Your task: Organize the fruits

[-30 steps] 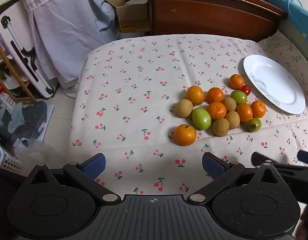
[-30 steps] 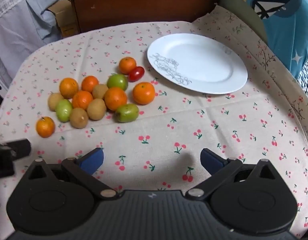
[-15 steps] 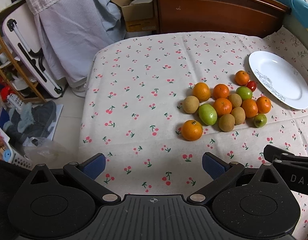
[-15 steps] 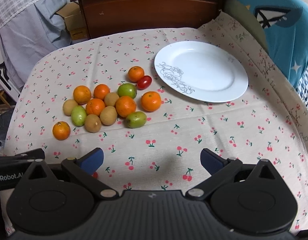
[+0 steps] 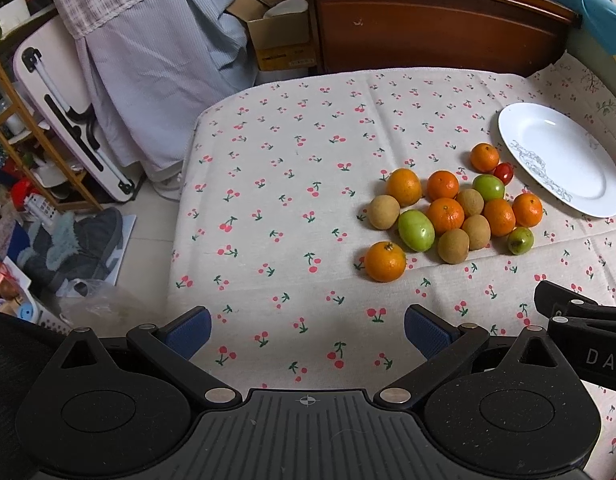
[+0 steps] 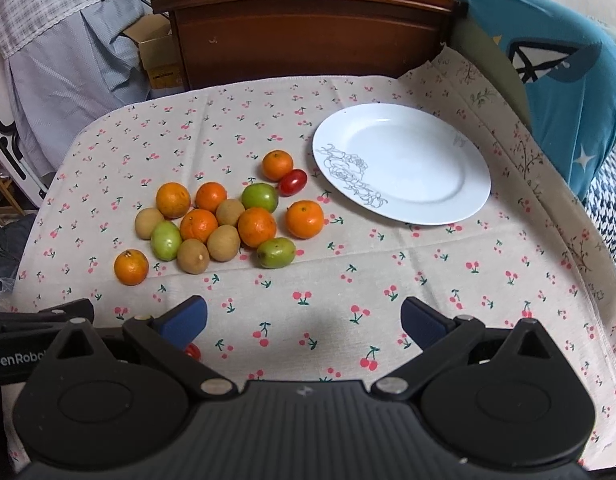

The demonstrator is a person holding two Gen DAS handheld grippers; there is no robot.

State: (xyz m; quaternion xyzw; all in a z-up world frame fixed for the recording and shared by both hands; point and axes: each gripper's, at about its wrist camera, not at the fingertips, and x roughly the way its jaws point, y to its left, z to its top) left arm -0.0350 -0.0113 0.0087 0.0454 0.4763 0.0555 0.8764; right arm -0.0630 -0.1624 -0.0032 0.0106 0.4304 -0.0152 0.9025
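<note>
A cluster of fruit lies on the cherry-print cloth: several oranges [image 5: 445,213] [image 6: 256,227], brown kiwis [image 5: 453,245] [image 6: 223,243], green fruits [image 5: 416,230] [image 6: 260,197] and one red cherry tomato [image 5: 503,173] [image 6: 292,182]. One orange [image 5: 385,261] [image 6: 131,267] sits apart at the near left. A white plate [image 5: 588,196] [image 6: 424,160] stands empty to the right of the fruit. My left gripper [image 5: 307,332] is open and empty, above the cloth's near edge. My right gripper [image 6: 303,320] is open and empty, well short of the fruit.
A dark wooden headboard [image 5: 428,20] [image 6: 308,28] stands behind the table. A cardboard box [image 5: 279,40] and hung cloth [image 5: 155,60] are at the back left. A wooden shelf [image 5: 23,128] and floor clutter lie left. A blue cushion [image 6: 564,72] is at right.
Both grippers have pulled back and risen, so the fruit and plate look smaller and farther. Both stay open. The fruit has not moved.
</note>
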